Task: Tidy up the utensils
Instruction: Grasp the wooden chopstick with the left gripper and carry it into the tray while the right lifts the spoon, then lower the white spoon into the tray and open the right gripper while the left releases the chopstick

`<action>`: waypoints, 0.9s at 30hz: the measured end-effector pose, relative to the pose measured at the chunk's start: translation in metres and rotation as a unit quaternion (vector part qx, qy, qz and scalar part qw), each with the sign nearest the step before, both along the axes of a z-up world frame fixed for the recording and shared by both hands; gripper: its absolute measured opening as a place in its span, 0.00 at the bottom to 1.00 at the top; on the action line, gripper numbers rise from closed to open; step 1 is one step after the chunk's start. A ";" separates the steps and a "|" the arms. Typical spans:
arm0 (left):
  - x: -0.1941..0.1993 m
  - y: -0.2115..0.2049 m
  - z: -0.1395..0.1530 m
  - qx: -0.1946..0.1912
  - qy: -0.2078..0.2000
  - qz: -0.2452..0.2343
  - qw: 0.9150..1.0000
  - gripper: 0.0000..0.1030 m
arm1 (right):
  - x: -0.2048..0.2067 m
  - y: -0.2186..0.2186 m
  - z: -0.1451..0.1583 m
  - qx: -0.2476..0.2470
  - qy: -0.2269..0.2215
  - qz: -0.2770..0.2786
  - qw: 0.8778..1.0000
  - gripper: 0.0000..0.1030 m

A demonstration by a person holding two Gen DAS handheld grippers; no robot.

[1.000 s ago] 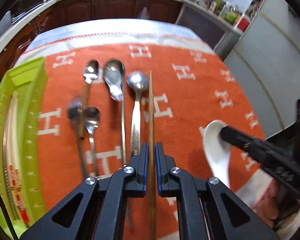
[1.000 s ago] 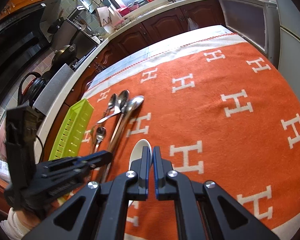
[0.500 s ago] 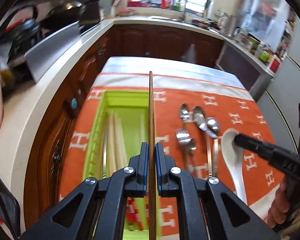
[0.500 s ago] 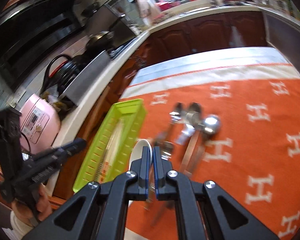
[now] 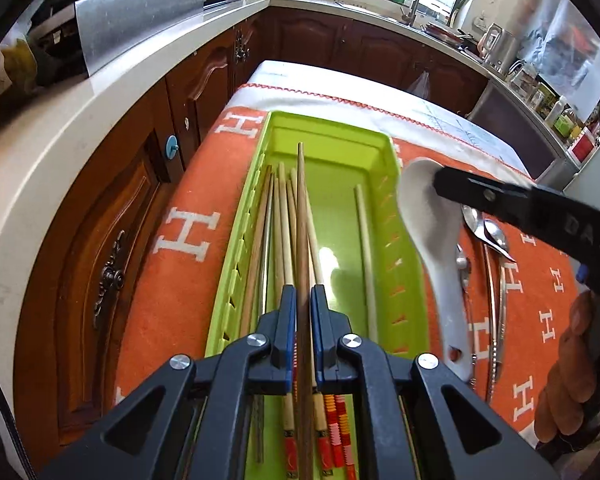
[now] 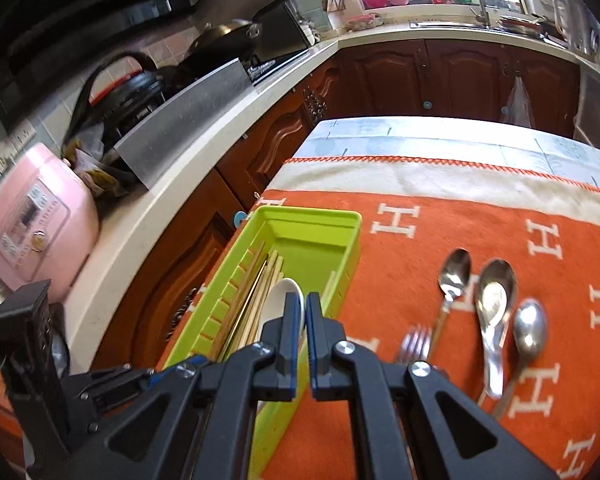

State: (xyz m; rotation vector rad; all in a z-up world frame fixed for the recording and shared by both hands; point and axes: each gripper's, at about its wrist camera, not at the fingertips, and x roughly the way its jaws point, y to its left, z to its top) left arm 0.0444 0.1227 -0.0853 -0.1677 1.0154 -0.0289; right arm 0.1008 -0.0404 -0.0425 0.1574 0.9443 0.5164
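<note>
Left wrist: left gripper [image 5: 300, 300] clamped on dark wooden chopstick [image 5: 301, 216], over lime-green plastic tray [image 5: 380, 148] along the orange blanket's [image 5: 188, 240] left edge. Next: lower, release.

Right wrist: right gripper [image 6: 303, 308] pinching white ceramic spoon [image 6: 278, 304] above the tray's near end. Steel spoons [image 6: 496, 300] left on blanket.

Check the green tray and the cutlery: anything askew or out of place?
One pale chopstick lies alone on the right of the green tray, apart from the bundle of chopsticks along the left wall. On the orange cloth, a fork lies crossed with the spoons. Nothing spilled or broken.
</note>
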 end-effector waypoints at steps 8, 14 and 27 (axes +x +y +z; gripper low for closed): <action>0.001 0.005 -0.001 -0.002 -0.009 0.010 1.000 0.17 | 0.031 0.030 -0.010 -0.065 -0.036 0.002 0.997 0.03; 0.000 0.017 0.011 0.003 -0.028 0.040 0.999 0.21 | 0.056 0.042 -0.025 -0.104 -0.032 -0.005 0.994 0.03; -0.001 0.015 0.028 0.026 -0.053 0.052 0.997 0.44 | 0.059 0.026 -0.022 -0.074 0.004 -0.016 0.997 0.06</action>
